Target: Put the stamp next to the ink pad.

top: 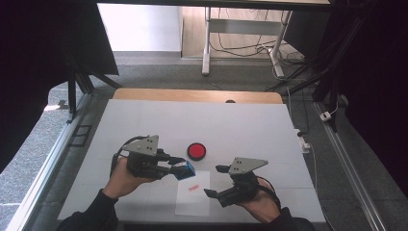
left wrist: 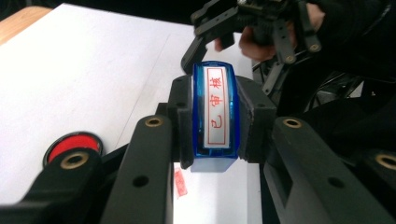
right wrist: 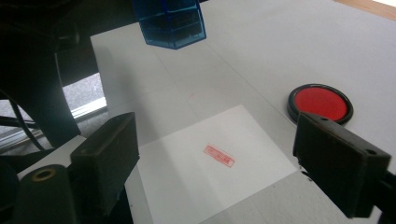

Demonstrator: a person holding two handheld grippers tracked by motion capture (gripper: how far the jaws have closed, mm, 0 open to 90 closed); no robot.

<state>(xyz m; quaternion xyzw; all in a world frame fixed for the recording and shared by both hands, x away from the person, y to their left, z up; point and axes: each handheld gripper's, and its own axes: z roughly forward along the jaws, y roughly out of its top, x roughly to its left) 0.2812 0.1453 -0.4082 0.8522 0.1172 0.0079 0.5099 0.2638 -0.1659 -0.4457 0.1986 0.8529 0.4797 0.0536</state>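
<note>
The right tongs (top: 213,181) are held apart with nothing between them, low over the white worktop (top: 250,125). A paper (top: 193,193) bearing 1 red imprint (top: 193,188) lies beside them. Above its far corner, the blue stamp (top: 184,170) is clamped in the left tongs (top: 179,164). Beyond sits a red ink pad (top: 196,150).

The white table (top: 144,120) lies bare and passable across its far half and along both side edges. Near the middle, the red ink pad (top: 196,150) stands just beyond the stamped paper sheet (top: 193,192), and the blue stamp (top: 184,170) hangs clamped over the sheet's near-left corner, crowding that approach
</note>
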